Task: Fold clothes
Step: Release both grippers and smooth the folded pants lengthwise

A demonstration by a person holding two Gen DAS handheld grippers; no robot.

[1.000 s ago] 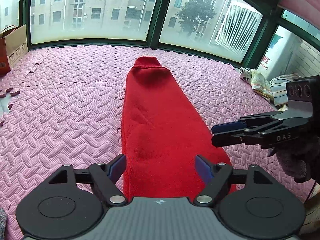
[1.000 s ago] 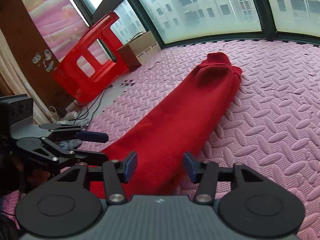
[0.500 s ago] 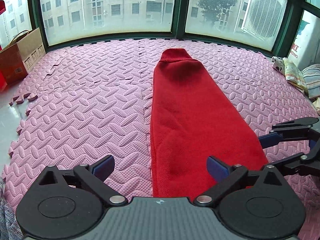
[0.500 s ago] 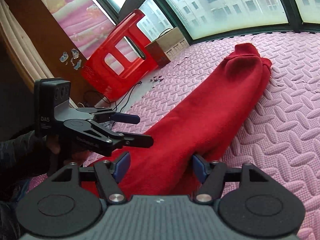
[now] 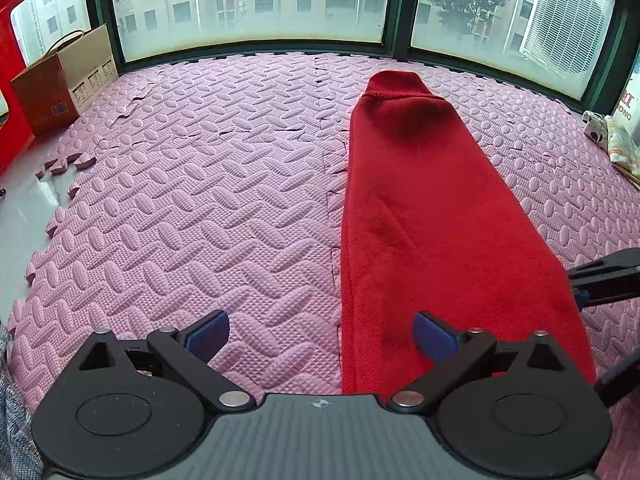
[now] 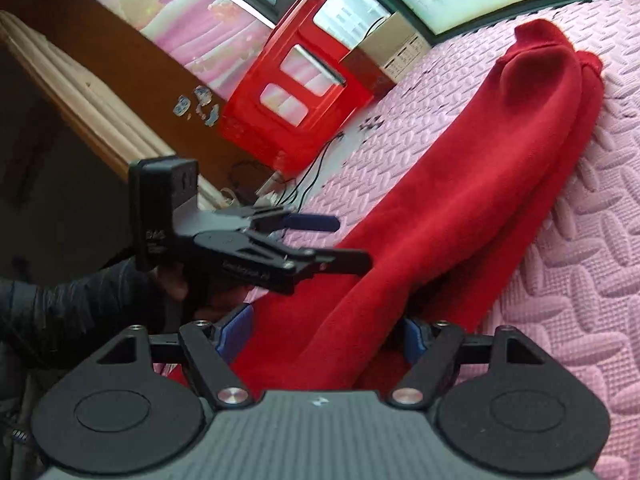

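Observation:
A long red knit garment (image 5: 432, 208), folded into a narrow strip, lies on the pink foam mat (image 5: 200, 200) and runs away toward the window. My left gripper (image 5: 322, 334) is wide open above the garment's near left edge, holding nothing. My right gripper (image 6: 328, 334) is open with the garment's near end (image 6: 460, 200) between its fingers. The left gripper also shows in the right wrist view (image 6: 320, 240), open. The right gripper's fingers (image 5: 608, 276) show at the right edge of the left wrist view.
A cardboard box (image 5: 60, 80) and a red plastic stool (image 6: 296, 92) stand at the mat's left edge by the window. Cables (image 6: 304, 184) lie on the bare floor. Folded cloths (image 5: 616, 144) sit at the far right. A grey cloth (image 5: 12, 400) lies near left.
My left gripper has opened wider and shifted left, off the garment's middle. My right gripper has tilted and moved in, so the garment's near end now sits between its fingers.

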